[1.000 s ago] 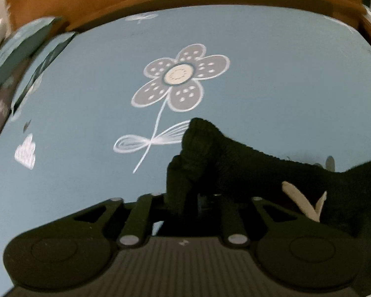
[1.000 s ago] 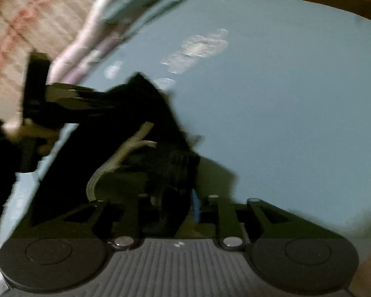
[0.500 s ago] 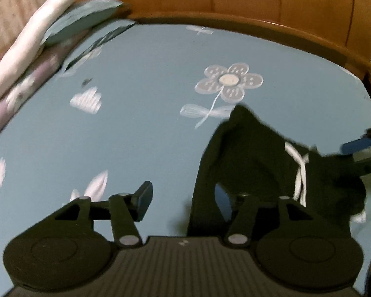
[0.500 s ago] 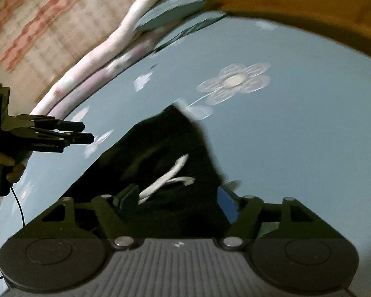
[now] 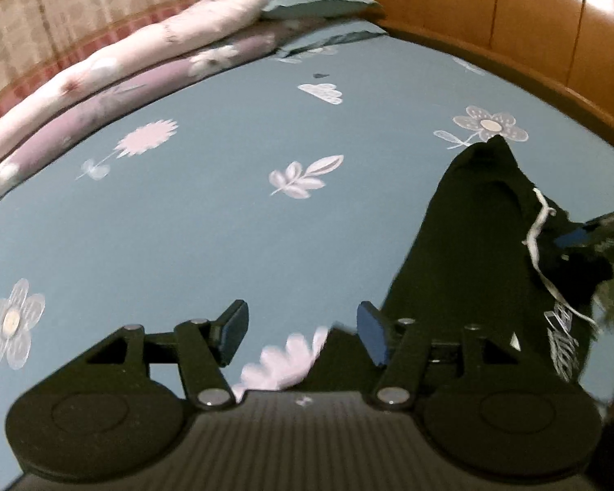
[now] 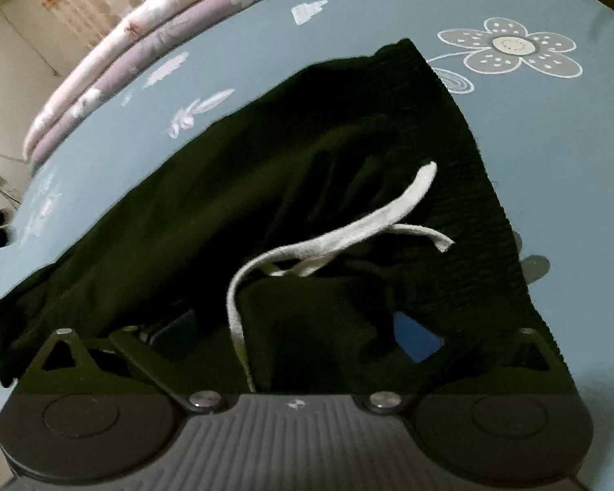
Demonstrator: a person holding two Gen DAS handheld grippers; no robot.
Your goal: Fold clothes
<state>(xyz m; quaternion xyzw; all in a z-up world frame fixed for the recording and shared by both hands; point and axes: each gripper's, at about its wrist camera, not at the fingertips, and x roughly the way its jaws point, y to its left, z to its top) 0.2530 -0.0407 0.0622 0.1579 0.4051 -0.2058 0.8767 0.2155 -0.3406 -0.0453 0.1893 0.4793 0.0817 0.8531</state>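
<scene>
Garment (image 6: 348,155), black with a white drawstring (image 6: 348,233), is laid loose on the blue bedsheet (image 5: 225,225) for folding; left tool (image 5: 303,333) is held spread over bare sheet, right tool (image 6: 307,339) is opening wide, cloth unpinched between.

hidden: black garment (image 6: 307,172) covers right tongs' fingertips (image 6: 419,337) | edge-cut: none

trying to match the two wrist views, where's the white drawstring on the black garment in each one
Left wrist: the white drawstring runs down the right side, on the black garment, right of the left hand-held gripper.
Right wrist: the drawstring curls across the centre, just above the right hand-held gripper, whose jaws are opening over the cloth.
Shared landmark: the grey flower print by the garment's far corner.
</scene>
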